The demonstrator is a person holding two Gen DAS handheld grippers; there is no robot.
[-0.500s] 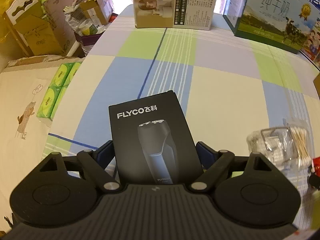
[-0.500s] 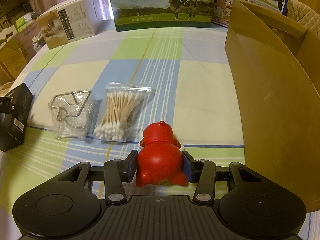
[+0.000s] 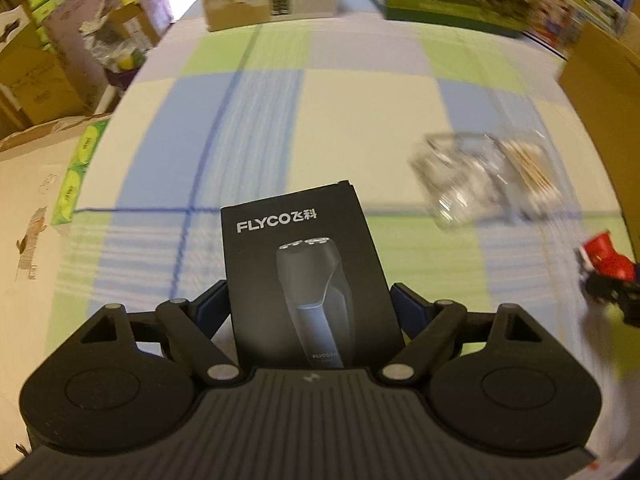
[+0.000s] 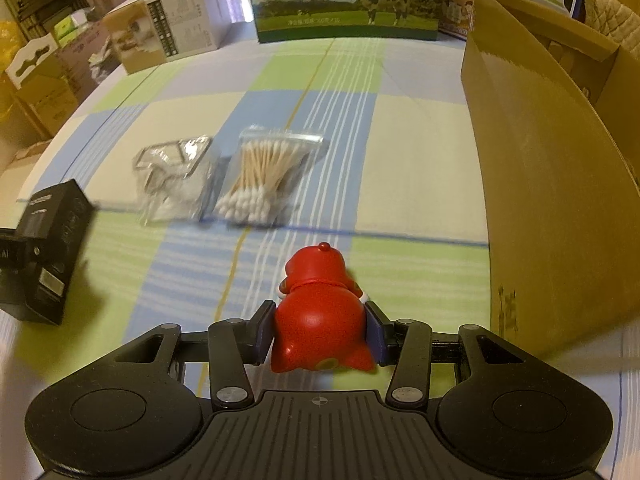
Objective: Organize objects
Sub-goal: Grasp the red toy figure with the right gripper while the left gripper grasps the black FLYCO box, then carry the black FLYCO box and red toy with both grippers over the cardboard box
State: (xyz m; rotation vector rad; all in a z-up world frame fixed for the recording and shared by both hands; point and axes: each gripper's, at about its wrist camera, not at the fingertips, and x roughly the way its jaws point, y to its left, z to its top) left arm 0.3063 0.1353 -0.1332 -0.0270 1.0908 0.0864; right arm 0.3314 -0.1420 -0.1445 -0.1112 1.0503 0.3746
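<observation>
My left gripper (image 3: 308,304) is shut on a black FLYCO shaver box (image 3: 304,272), held above the checked tablecloth. The same shaver box (image 4: 48,248) shows at the left edge of the right wrist view, tilted. My right gripper (image 4: 320,332) is shut on a red toy figure (image 4: 320,316), lifted a little over the cloth; the red toy (image 3: 604,256) also appears at the right edge of the left wrist view. A bag of cotton swabs (image 4: 268,176) and a clear bag holding a wire clip (image 4: 176,180) lie side by side ahead of the toy.
An open brown cardboard box (image 4: 552,184) stands at the right, close to the toy. At the table's far edge stand a milk carton box (image 4: 348,0) and a white product box (image 4: 168,36). Cardboard boxes and tissue packs (image 3: 76,176) fill the floor at the left.
Both grippers have lifted and moved forward with their loads. The shaver box has left the cloth and swung right, toward the swabs and the brown box.
</observation>
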